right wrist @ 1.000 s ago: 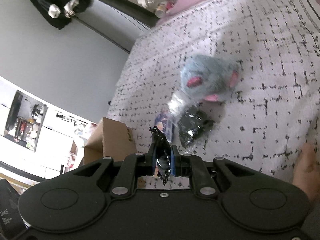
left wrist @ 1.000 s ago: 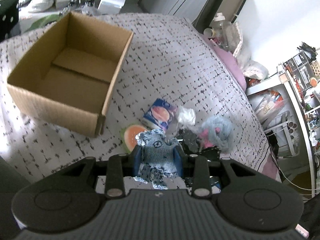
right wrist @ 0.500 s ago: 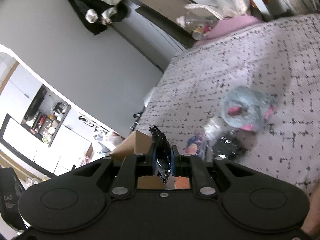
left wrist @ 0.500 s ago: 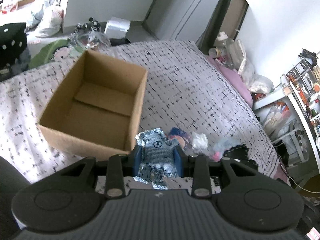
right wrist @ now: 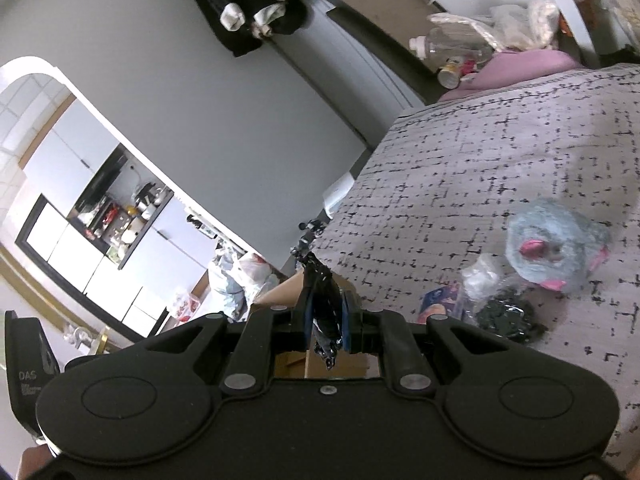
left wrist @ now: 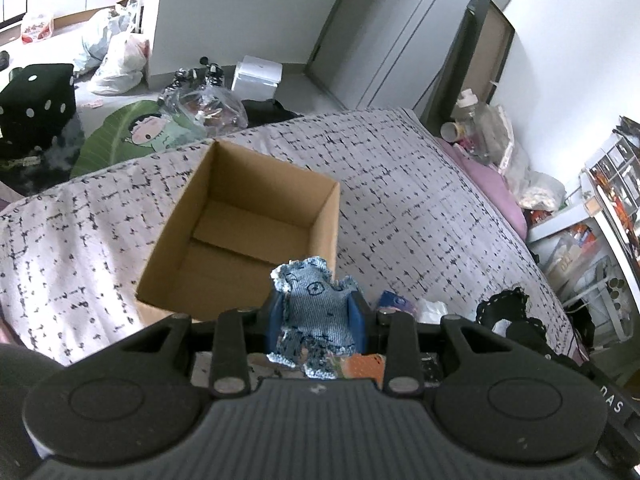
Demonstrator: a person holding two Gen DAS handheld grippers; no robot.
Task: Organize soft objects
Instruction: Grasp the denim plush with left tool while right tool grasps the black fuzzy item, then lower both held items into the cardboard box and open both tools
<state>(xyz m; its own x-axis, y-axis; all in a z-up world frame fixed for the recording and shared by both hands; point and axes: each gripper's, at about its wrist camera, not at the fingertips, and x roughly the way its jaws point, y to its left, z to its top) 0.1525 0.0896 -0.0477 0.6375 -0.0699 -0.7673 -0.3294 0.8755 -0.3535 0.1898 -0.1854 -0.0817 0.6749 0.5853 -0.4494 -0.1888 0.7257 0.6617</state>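
Denim soft toy [left wrist: 316, 312] sits clamped in the left gripper [left wrist: 317, 320] near the cardboard box [left wrist: 240, 232]; right gripper [right wrist: 326, 320] pinches a black glossy piece [right wrist: 325, 312].

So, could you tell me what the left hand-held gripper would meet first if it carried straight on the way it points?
Probably the cardboard box: the left hand-held gripper, shut on the denim toy, points at its near right corner. Depth is unclear, so it might pass over the rim.

Pale grey walls [right wrist: 168, 60] and a grey door [left wrist: 384, 40] at twelve o'clock. Bed [left wrist: 400, 200] under a white, black-flecked cover; cluttered shelves [left wrist: 600, 240] at three o'clock. Floor [left wrist: 60, 36] at ten o'clock strewn with plastic bags [left wrist: 116, 56].
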